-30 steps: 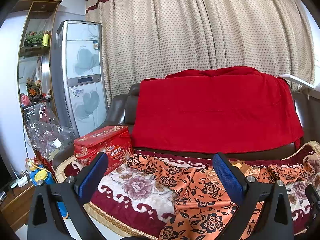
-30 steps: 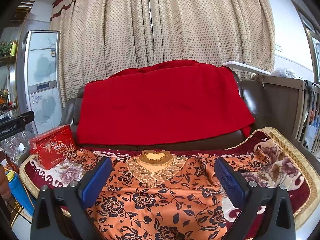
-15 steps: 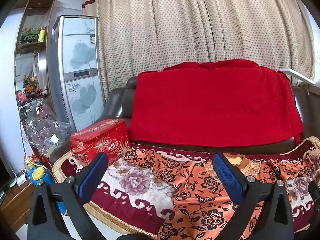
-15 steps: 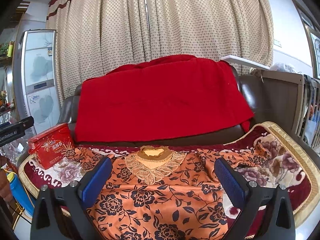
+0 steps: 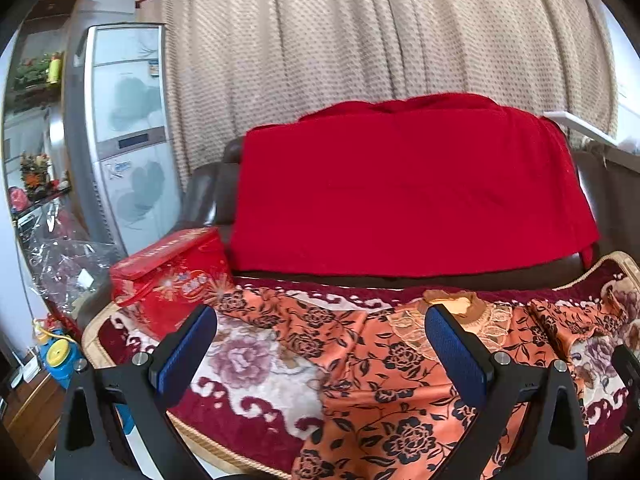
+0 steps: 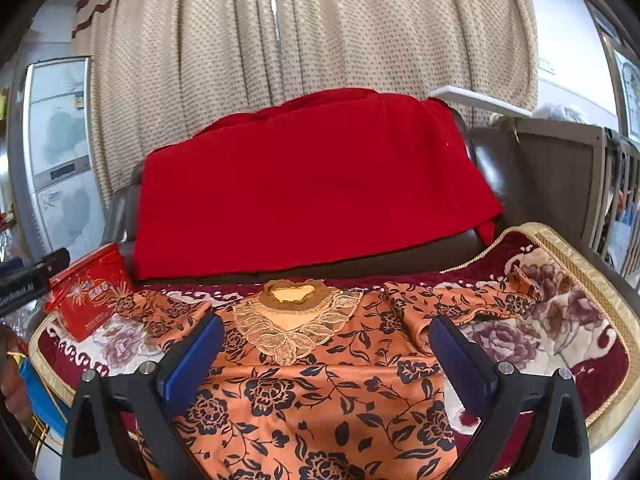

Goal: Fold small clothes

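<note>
An orange top with black flowers and a lace collar [image 6: 312, 384] lies spread flat on the sofa seat, collar toward the backrest, sleeves out to both sides. In the left wrist view the top [image 5: 392, 368] fills the right half. My left gripper [image 5: 320, 348] is open and empty, above the top's left side and sleeve. My right gripper [image 6: 326, 354] is open and empty, above the top's chest below the collar. Neither touches the cloth.
A floral maroon blanket [image 5: 248, 364] covers the seat. A red tin box [image 5: 172, 272] stands at the seat's left end, also in the right wrist view [image 6: 90, 288]. A red cloth [image 6: 312, 184] drapes the backrest. A cabinet [image 5: 128, 132] stands left; a crib [image 6: 560, 184] right.
Both grippers have tilted and moved slightly closer to the sofa, so the top sits higher and nearer in both views. Both stay open. The top has not moved.
</note>
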